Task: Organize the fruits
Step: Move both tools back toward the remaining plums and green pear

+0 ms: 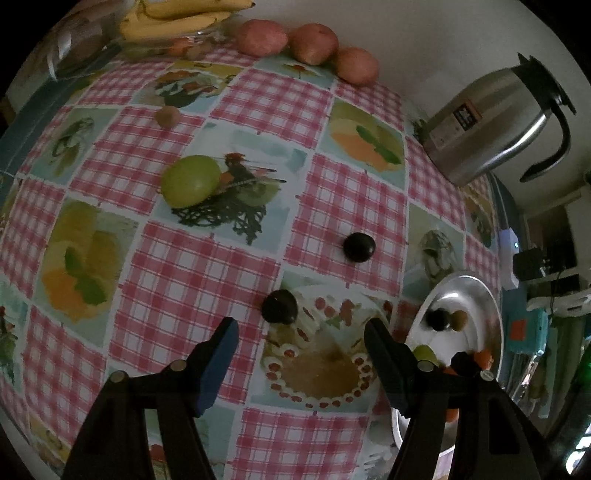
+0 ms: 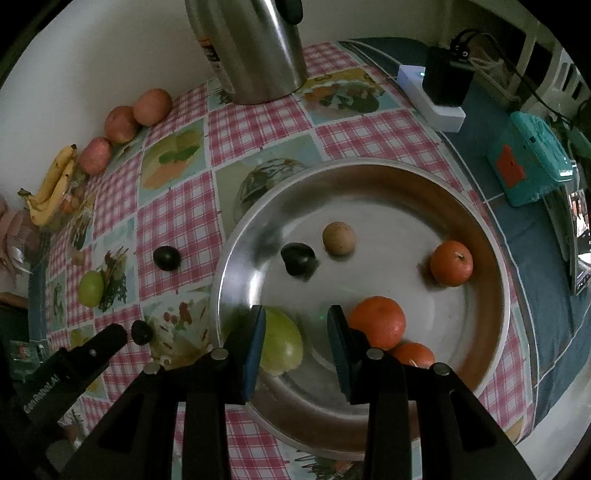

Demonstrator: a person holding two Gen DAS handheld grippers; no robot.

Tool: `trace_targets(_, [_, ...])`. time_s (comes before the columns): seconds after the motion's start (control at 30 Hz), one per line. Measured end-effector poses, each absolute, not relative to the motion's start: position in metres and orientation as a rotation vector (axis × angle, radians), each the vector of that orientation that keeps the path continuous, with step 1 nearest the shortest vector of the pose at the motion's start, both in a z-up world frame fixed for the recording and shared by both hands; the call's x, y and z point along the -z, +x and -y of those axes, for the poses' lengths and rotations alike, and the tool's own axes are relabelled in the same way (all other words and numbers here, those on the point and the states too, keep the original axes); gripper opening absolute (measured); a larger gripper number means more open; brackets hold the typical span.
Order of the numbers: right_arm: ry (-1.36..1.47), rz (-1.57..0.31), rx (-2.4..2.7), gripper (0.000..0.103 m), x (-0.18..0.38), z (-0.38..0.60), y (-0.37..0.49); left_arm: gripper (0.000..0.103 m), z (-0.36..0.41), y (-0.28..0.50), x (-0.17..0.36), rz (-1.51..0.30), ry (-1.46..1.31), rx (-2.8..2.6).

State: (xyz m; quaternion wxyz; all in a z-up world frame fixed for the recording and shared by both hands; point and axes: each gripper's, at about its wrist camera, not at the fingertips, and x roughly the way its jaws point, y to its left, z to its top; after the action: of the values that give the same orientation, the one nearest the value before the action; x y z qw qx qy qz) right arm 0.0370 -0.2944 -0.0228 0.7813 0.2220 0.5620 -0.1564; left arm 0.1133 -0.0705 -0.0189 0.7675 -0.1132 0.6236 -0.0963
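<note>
My left gripper (image 1: 301,328) hangs open over the checked tablecloth with nothing between its jaws. A dark plum (image 1: 279,306) lies just ahead of its tips, and a second dark plum (image 1: 359,246) lies farther back. A green fruit (image 1: 191,180) and a small brown fruit (image 1: 167,116) lie to the left. My right gripper (image 2: 297,325) hovers over the metal bowl (image 2: 369,162), jaws a little apart and empty. In the bowl lie a green fruit (image 2: 282,343), a dark plum (image 2: 297,258), a brown fruit (image 2: 339,238) and three oranges (image 2: 451,263).
Three red apples (image 1: 314,42) and bananas (image 1: 173,22) line the wall at the back. A steel kettle (image 1: 491,122) stands behind the bowl. A white power strip (image 2: 432,96) and a teal box (image 2: 528,166) sit past the bowl on blue cloth.
</note>
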Motion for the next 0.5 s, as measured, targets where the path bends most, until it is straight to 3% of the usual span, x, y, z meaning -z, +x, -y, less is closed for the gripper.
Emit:
trace_targets(0.03, [0.480, -1.215, 0.341, 0.040, 0.0229, 0.2946, 0.0374, 0.076, 0.0695, 0.1139, 0.0189, -1.353, -0.245, 0.206])
trace_targets(0.13, [0.480, -1.220, 0.367, 0.068, 0.0245, 0.2964, 0.0375, 0.091, 0.0705, 0.1146, 0.0193, -1.345, -0.227, 0.194])
trace_targets(0.23, [0.455, -1.228, 0.376, 0.070, 0.0256, 0.2960, 0.0385, 0.103, 0.0715, 0.1139, 0.0181, -1.325, -0.194, 0.178])
trace_targets(0.37, [0.447, -1.227, 0.377, 0.082, 0.0262, 0.2960, 0.0383, 0.103, 0.0712, 0.1141, 0.0175, -1.306, -0.164, 0.158])
trace_targets(0.5, [0.424, -1.217, 0.377, 0.085, 0.0253, 0.2946, 0.0397, 0.103, 0.0681, 0.1140, 0.0157, -1.287, -0.146, 0.132])
